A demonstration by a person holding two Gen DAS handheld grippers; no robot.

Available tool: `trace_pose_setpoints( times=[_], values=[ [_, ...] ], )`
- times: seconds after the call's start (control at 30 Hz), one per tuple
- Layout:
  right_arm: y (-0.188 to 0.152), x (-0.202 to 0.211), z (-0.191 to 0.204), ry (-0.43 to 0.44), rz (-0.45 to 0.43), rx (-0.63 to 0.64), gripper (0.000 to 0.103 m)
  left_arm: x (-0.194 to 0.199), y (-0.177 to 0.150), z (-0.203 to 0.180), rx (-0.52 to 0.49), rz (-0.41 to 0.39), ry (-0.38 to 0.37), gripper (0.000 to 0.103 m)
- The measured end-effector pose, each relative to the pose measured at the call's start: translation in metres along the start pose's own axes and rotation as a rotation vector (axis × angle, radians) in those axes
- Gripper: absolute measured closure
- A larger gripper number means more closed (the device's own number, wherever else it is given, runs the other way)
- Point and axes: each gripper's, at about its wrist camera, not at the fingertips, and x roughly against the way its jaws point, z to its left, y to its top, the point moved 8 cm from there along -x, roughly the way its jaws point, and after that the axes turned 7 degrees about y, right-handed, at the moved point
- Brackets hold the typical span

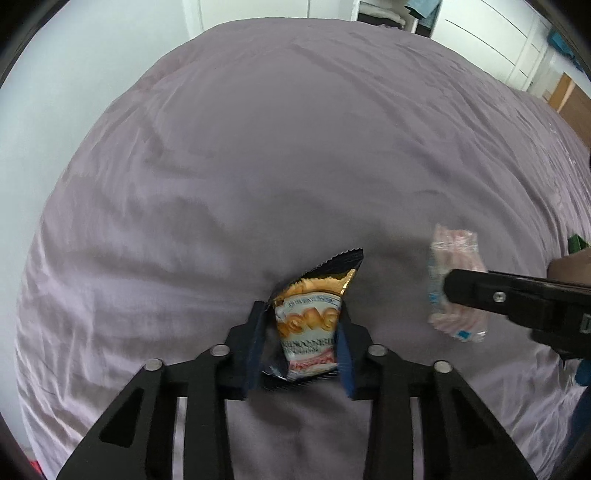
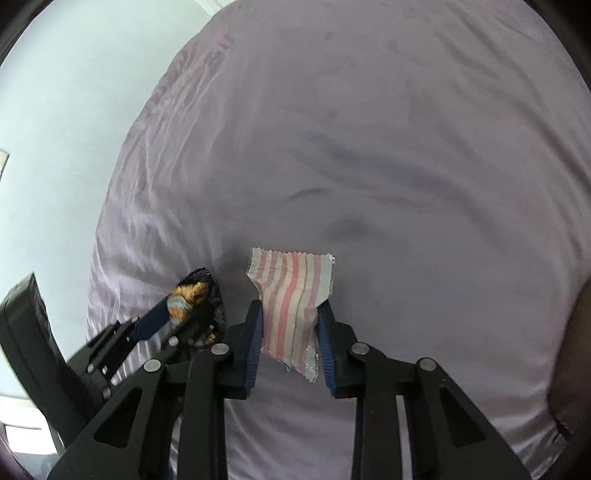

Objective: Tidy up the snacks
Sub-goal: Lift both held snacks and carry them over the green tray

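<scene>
A dark blue and gold snack packet (image 1: pixel 314 325) stands between the blue pads of my left gripper (image 1: pixel 303 314), which is shut on it above the lilac bedsheet (image 1: pixel 295 166). My right gripper (image 2: pixel 290 310) is shut on a pink and white striped snack packet (image 2: pixel 291 299), whose crimped top sticks out past the fingertips. In the left wrist view the striped packet (image 1: pixel 456 284) shows at the right, blurred, pinched by the right gripper (image 1: pixel 448 290). In the right wrist view the left gripper (image 2: pixel 173 314) with the dark packet (image 2: pixel 192 295) sits at the lower left.
The lilac sheet (image 2: pixel 369 147) covers a wide bed, wrinkled near its left edge. White wall lies to the left, white wardrobe doors (image 1: pixel 491 40) and an open shelf (image 1: pixel 384 14) beyond the far end. A small green object (image 1: pixel 576 243) peeks in at the right edge.
</scene>
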Motion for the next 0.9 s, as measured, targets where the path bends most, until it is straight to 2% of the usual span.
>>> trace_pose_setpoints(
  times=[0.07,0.23,0.43,0.6,0.9],
  values=[
    [-0.006,0.015,0.0,-0.017,-0.002,0.04,0.096,0.007,0.0,-0.005,-0.019,-0.005,0.006,0.08],
    [-0.031,0.054,-0.004,-0.039,0.006,0.114,0.096,0.03,-0.005,-0.016,-0.042,-0.012,-0.013,0.08],
    [-0.067,0.098,-0.007,-0.052,0.021,0.177,0.096,0.073,-0.017,-0.026,-0.046,-0.019,-0.086,0.081],
    [-0.104,0.119,-0.014,-0.047,0.037,0.172,0.096,0.105,-0.037,-0.036,-0.094,-0.014,-0.14,0.081],
    [-0.183,0.123,-0.037,-0.026,0.068,0.083,0.096,0.127,-0.097,-0.078,-0.267,0.028,-0.151,0.081]
  ],
)
